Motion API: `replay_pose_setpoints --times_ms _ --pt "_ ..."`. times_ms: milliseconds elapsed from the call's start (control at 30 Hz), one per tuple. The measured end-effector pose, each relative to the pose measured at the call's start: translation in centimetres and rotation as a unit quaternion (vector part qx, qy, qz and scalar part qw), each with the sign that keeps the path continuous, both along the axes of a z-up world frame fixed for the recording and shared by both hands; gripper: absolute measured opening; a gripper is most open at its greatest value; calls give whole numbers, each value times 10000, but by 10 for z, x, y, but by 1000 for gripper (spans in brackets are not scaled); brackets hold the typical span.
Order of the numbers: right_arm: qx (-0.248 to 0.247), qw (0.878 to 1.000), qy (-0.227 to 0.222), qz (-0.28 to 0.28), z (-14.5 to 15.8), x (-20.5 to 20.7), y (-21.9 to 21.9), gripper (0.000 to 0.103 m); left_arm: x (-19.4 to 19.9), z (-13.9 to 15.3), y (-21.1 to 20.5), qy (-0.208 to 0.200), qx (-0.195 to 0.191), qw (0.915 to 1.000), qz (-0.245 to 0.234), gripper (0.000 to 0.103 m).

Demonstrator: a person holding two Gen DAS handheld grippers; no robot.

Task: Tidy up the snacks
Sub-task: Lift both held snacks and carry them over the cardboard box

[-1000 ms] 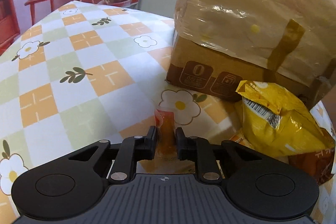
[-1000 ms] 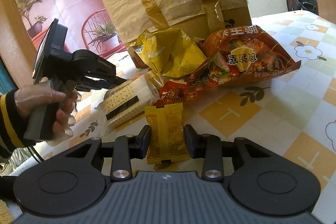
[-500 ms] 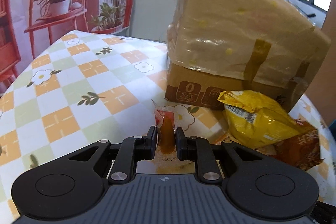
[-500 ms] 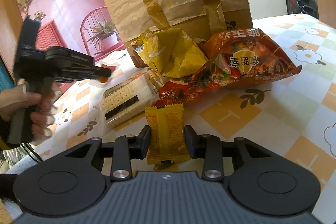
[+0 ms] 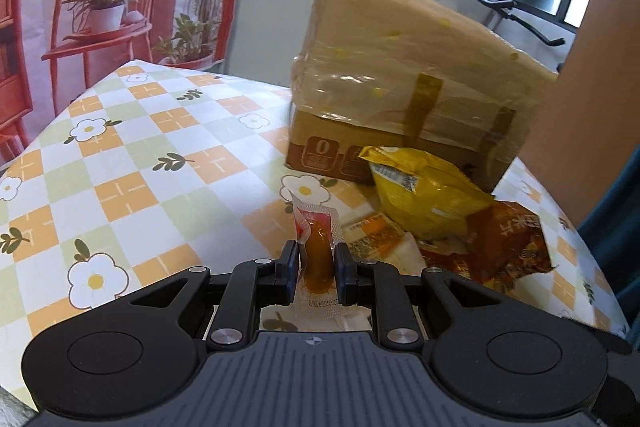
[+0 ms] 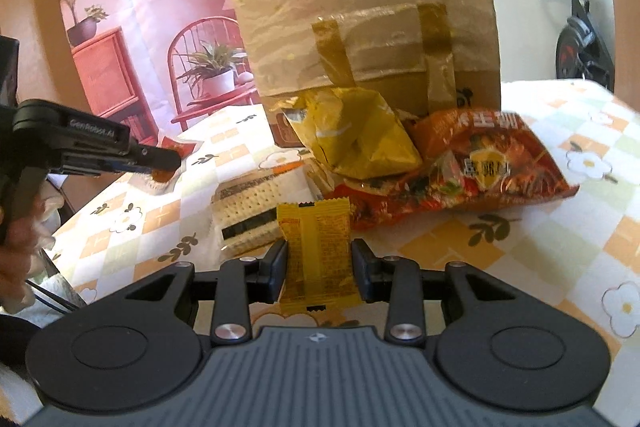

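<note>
Carrying two snacks above the tabletop (image 5: 168, 147), the left claw (image 5: 317, 263) is gripping a small orange sachet (image 5: 316, 247) and the right claw (image 6: 319, 263) a yellow packet (image 6: 316, 251), each probably needing a sorted place next.

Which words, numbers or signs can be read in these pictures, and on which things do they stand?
"GenRobot.AI": on the side of the left tongs.
"0": in a printed square on the cardboard box.
Large Chinese characters on the red snack bag: upside down, too blurred to read.
Barcode on the yellow bag: too small.
Fine print on the yellow packet and the sauce packet: unreadable.
</note>
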State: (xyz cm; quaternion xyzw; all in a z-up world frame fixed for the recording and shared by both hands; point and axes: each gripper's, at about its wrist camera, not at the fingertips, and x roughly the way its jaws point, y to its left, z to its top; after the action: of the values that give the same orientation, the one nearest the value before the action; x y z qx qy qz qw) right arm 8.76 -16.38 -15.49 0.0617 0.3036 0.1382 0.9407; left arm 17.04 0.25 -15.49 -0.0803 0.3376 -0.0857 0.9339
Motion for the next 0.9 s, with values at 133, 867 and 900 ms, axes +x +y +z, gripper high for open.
replay_pose_setpoints --times_ms 133,867,900 --pt "-68 9997 -202 -79 15 -2 -1 37 -7 15 9 -210 -103 9997 -2 20" --pt "-325 9785 -2036 27 153 36 -14 37 16 138 6 -1599 -167 9862 -391 20" --pt "-322 9780 -2062 6 154 40 -15 37 18 137 4 -1582 -176 9865 -389 20"
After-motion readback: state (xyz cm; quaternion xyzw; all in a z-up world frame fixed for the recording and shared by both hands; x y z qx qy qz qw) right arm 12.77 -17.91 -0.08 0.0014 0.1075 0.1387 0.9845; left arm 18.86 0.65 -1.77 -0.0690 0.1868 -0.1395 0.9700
